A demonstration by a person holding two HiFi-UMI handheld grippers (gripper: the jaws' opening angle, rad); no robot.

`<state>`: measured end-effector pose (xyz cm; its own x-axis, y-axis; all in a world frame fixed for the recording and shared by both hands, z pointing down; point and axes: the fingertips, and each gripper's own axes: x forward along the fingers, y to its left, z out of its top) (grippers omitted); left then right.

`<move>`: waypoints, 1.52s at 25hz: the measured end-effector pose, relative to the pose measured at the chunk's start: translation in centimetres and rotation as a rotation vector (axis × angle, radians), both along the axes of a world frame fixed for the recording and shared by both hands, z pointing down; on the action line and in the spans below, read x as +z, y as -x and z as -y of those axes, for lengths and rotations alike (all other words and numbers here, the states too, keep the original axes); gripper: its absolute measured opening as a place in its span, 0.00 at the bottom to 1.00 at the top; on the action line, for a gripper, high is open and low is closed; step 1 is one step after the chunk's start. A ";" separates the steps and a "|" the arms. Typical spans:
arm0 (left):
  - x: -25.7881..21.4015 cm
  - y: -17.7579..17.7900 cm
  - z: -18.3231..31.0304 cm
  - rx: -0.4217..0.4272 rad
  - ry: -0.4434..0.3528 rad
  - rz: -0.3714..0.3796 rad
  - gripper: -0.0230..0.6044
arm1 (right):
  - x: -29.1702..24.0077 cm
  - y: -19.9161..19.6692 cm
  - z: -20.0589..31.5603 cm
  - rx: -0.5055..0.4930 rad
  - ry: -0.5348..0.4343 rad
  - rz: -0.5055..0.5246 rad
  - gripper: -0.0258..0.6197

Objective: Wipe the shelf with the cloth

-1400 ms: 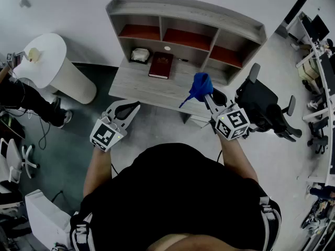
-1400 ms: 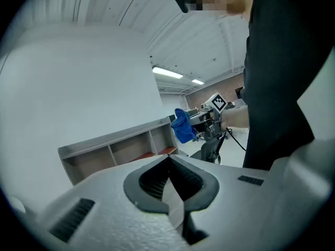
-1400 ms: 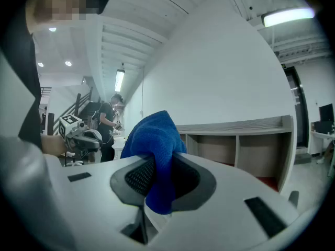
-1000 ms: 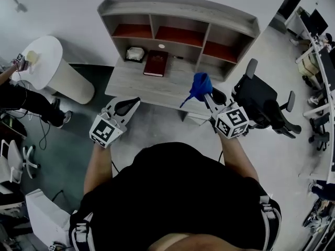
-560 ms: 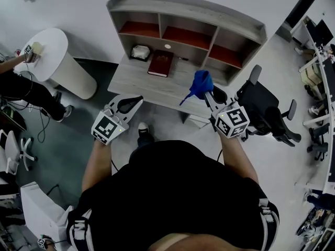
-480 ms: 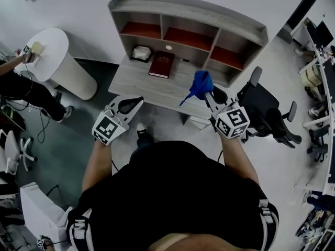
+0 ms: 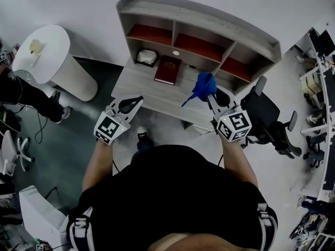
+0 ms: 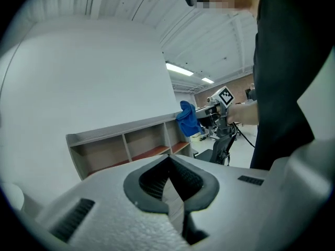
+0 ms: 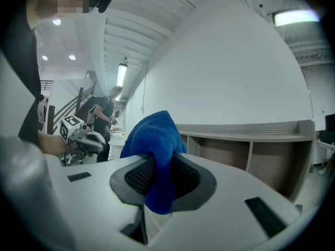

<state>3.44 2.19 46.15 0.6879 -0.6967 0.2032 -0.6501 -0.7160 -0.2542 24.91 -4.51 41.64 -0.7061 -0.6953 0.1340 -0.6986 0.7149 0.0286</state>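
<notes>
My right tool [image 7: 211, 94] pinches the blue cloth [image 7: 202, 84] near the shelf [image 7: 199, 20]; left tool [image 7: 132, 101] pressed together, empty.

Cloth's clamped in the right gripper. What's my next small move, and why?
Probably carry the right gripper forward and down toward the shelf: the blue cloth is clamped in its jaws but held in the air, short of the wood and not touching it.

Red book [image 7: 167, 69] beside white bundle [image 7: 146, 57]; black chair [image 7: 269, 122] right; round white table [image 7: 39, 48] left.
</notes>
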 end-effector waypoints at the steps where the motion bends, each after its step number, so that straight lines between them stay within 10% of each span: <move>1: 0.0 0.6 0.5 0.001 0.002 -0.004 0.06 | 0.0 0.6 0.5 0.000 0.000 -0.001 0.15; 19: -0.8 11.5 10.9 -0.027 -0.002 -0.010 0.06 | 0.3 12.3 10.0 -0.048 0.023 -0.001 0.15; 38: -1.8 15.0 19.0 0.064 -0.022 -0.053 0.06 | -1.1 17.1 16.6 0.007 0.006 -0.077 0.15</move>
